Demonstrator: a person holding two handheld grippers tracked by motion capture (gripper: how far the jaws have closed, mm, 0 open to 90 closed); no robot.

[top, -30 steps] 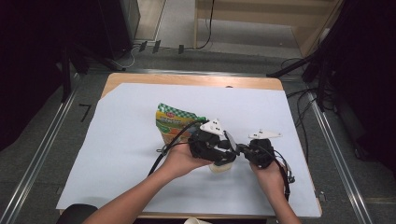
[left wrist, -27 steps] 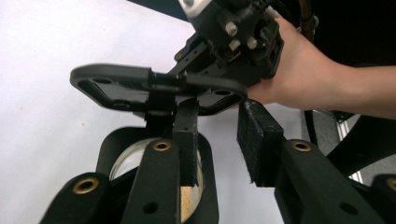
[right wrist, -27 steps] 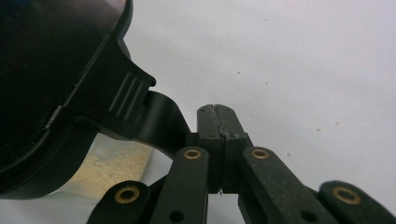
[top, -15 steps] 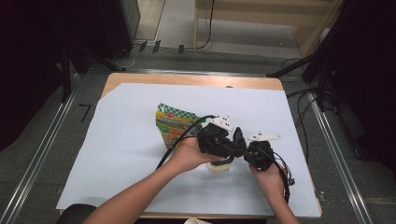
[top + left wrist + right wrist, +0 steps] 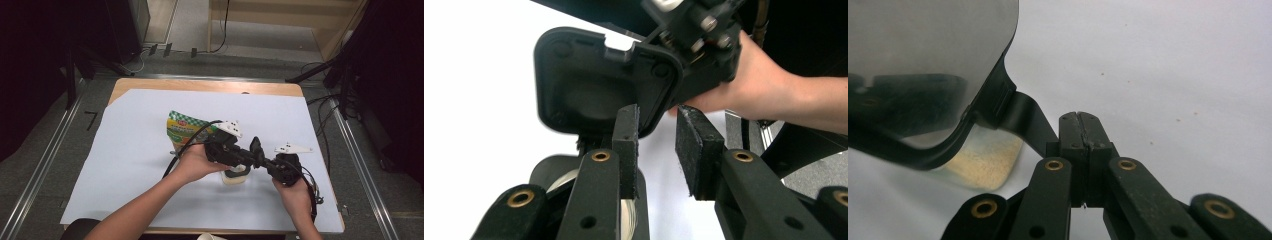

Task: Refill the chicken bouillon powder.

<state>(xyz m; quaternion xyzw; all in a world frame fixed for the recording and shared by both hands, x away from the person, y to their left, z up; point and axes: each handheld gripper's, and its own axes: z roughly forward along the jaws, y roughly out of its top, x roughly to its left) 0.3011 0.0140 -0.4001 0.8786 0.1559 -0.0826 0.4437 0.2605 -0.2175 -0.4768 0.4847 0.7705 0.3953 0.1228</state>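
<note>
Near the front edge of the worktop (image 5: pixel 130 150), just right of centre, sits a small tub (image 5: pixel 235 177) of something pale and crumbly, and both hands have met right above it. The right tongs (image 5: pixel 1081 117) are pressed tight together on the thin tab of the tub's black lid (image 5: pixel 923 60). That lid is tipped up clear of the tub, so in the right gripper view the beige contents (image 5: pixel 983 160) show beneath its edge. Gripping the tab rather than the rim looks sensible to me: it gives a small flat handle and keeps the tongs out of the food.

The left tongs (image 5: pixel 656 112) point at the lid's underside (image 5: pixel 589 75) from the other side. They have just been closing, but they stand partly spread, with nothing between the pads (image 5: pixel 696 150); the lid's rim lies just beyond them. My guess is that they are lining up to take the lid's edge, either to steady it or to take it over from the right hand (image 5: pixel 744 85).

A green chequered packet (image 5: pixel 182 127) lies flat behind the left hand (image 5: pixel 195 162), near the tub and apart from it, with the left gripper's cable running across it.
</note>
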